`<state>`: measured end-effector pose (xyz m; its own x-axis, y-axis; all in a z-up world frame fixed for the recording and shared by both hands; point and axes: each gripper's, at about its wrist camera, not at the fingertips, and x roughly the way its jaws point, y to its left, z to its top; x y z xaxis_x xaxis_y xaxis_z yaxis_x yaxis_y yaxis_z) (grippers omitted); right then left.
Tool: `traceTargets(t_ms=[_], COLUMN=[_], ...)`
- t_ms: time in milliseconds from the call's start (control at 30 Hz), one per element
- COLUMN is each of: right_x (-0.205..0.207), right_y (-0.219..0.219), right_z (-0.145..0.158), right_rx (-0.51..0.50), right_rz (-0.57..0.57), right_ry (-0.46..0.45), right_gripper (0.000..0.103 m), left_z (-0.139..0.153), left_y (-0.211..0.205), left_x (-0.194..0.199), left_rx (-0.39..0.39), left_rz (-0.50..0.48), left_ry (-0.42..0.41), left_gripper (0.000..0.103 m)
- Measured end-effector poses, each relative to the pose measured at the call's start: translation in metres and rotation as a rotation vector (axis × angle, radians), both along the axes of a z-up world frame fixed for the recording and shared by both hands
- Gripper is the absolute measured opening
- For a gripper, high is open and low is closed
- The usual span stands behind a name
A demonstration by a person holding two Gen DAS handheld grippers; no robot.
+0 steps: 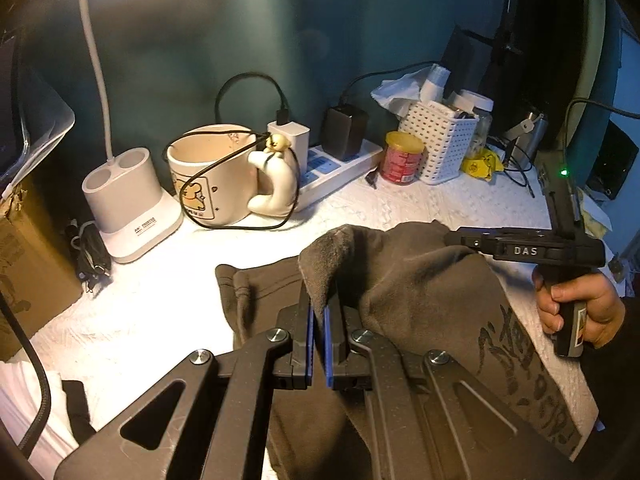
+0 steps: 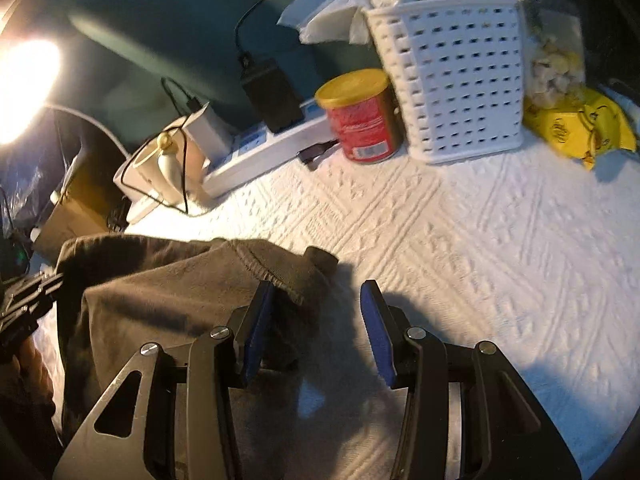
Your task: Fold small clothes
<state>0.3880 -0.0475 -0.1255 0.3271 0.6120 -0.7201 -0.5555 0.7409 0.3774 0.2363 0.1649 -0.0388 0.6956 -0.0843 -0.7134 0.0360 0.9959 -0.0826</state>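
A dark grey-brown garment [image 1: 420, 292] with black print [image 1: 516, 360] lies on the white textured table cover [image 2: 460, 240]. My left gripper [image 1: 320, 300] is shut on a raised fold of this cloth, pinched between the blue pads. In the right wrist view the garment [image 2: 168, 288] fills the lower left, its ribbed hem [image 2: 276, 272] toward the middle. My right gripper [image 2: 316, 300] stands open above that hem. Its left finger is over the cloth and its right finger over the bare cover, with nothing pressed between. A hand [image 1: 576, 312] holds the right gripper's handle.
Along the back wall stand a white lamp base [image 1: 132, 204], a cream mug [image 1: 212, 176] with a cable looped over it, a power strip [image 1: 340, 168] with chargers, a red can [image 2: 364, 120], a white perforated basket [image 2: 452, 76] and a yellow packet [image 2: 580, 124]. A cardboard box [image 1: 28, 264] sits at left.
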Motion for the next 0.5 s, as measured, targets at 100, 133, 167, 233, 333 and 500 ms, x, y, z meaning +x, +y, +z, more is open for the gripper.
traceTargets(t_ms=[100,133,167,233,333,500], right_x=[0.002,0.003,0.005,0.005,0.008,0.019], right_y=[0.003,0.004,0.005,0.007,0.007,0.009], right_z=[-0.001,-0.002,-0.002,0.003,0.016,0.028], right_rx=[0.020,0.042,0.052,0.055,0.084,0.109], right_rz=[0.021,0.037,0.043,0.056,0.058,0.081], right_ry=[0.032,0.060,0.072,0.057,0.030,0.007], right_gripper=[0.041,0.028,0.025,0.016,0.014,0.013], left_z=[0.000,0.002,0.004,0.006,0.005,-0.001], left_y=[0.004,0.005,0.005,0.005,0.005,0.008], left_x=[-0.001,-0.002,-0.003,-0.004,-0.004,-0.002], left_rx=[0.002,-0.002,-0.004,-0.009,-0.010,-0.023], left_rz=[-0.003,-0.007,-0.009,-0.016,-0.022,-0.019], left_ry=[0.000,-0.005,-0.009,-0.014,-0.013,-0.006], left_gripper=[0.003,0.003,0.003,0.003,0.003,0.003])
